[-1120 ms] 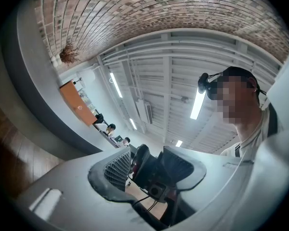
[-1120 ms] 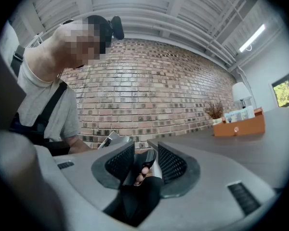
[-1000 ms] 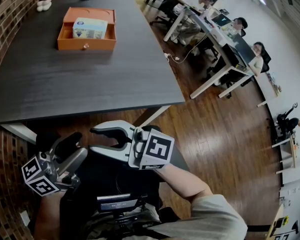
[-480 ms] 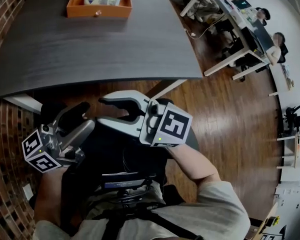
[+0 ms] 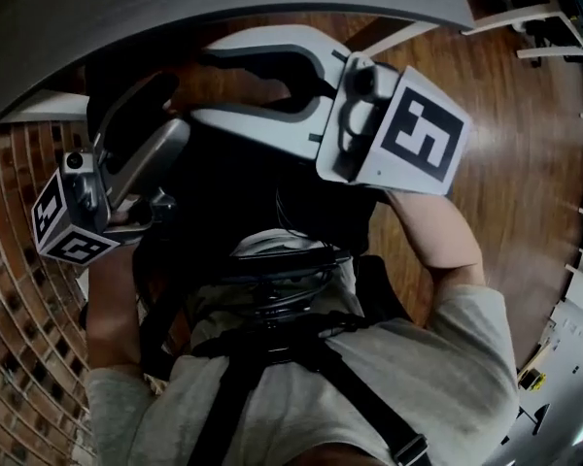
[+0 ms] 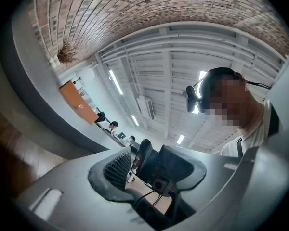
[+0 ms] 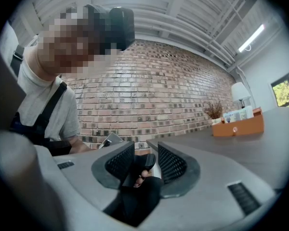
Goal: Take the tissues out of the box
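The tissues [image 7: 241, 113] are seen in the orange box [image 7: 238, 126], far off on the desk [image 7: 265, 150] — well apart from both claws. The right claw [image 7: 146, 163] is held a little apart, with nothing gripped in it. The left claw [image 5: 182, 105] is squeezed together and empty — both are held close to the person, short of the desk's edge.

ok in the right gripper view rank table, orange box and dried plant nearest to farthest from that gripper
1. table, right of the jaws
2. orange box, far along the table
3. dried plant, behind the box's left end
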